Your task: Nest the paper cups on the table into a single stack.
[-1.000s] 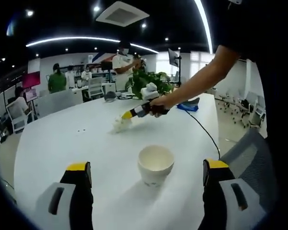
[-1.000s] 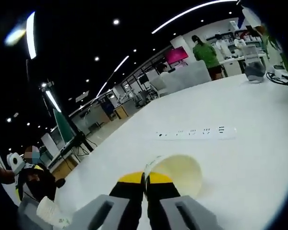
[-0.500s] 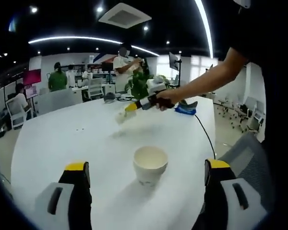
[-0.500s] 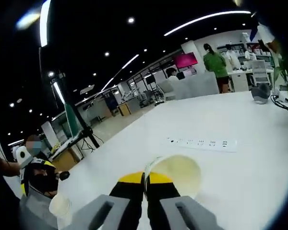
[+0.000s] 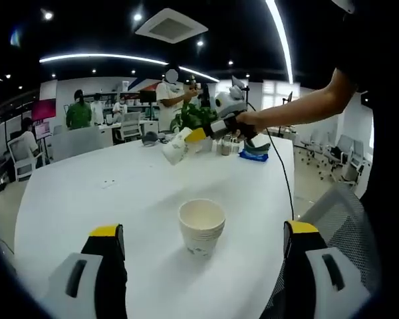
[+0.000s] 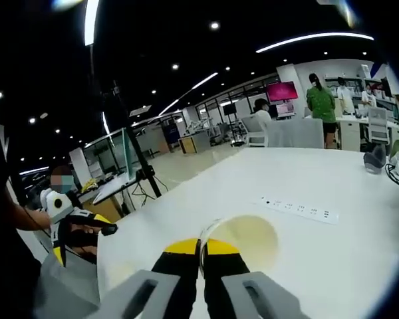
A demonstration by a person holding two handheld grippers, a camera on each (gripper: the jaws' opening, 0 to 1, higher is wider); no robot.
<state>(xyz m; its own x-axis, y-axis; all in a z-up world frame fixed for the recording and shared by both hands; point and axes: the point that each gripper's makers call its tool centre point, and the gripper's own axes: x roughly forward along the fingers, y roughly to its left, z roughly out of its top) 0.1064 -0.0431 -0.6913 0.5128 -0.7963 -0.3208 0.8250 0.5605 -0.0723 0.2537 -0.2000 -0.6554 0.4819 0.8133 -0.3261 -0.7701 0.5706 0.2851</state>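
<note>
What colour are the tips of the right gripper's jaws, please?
Yellow tips on the right gripper, clearest in the right gripper view.

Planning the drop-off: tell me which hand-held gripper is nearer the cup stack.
Left: its open jaws flank the cup stack. The right holds a cup aloft, farther back.

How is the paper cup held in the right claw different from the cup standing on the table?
The held cup is up in the air, pinched at its rim by the shut right claw; the standing cup rests on the white table, ungripped, ahead of the open left claw. The held cup is tipped onto its side; the standing one is upright, mouth up. The standing cup's wall shows ridges like nested cups. Both are pale paper cups.
</note>
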